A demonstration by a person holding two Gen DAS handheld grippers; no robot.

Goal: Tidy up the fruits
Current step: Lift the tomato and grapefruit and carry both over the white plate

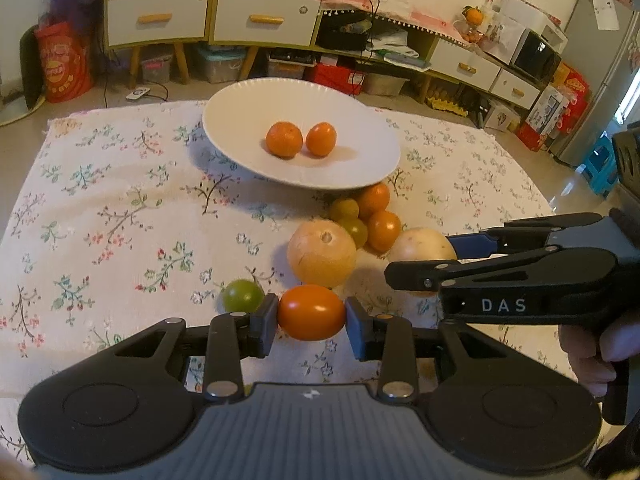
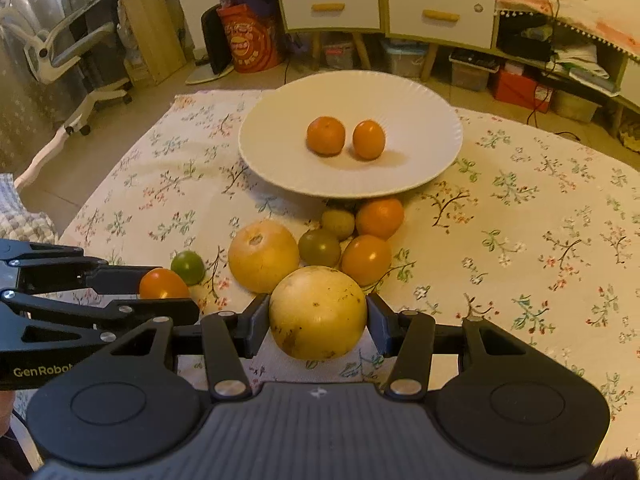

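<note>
Pinching an orange tomato (image 1: 311, 312) between its pads, the left gripper (image 1: 311, 316) sits near the tablecloth's (image 1: 120, 208) front edge, a green tomato (image 1: 242, 295) just beyond. Beside it, the right gripper (image 2: 318, 320) clamps a yellow grapefruit (image 2: 318, 312). Farther back lie another grapefruit (image 2: 263, 255) and small fruits; the white plate (image 2: 420, 92) holds two oranges (image 2: 326, 135).

The white plate (image 1: 224, 128) hides part of the orange fruit (image 1: 374, 199) at its 5 o'clock rim. The right gripper (image 1: 420, 256) covers the pale yellow fruit (image 1: 420, 242) at 4 o'clock.
</note>
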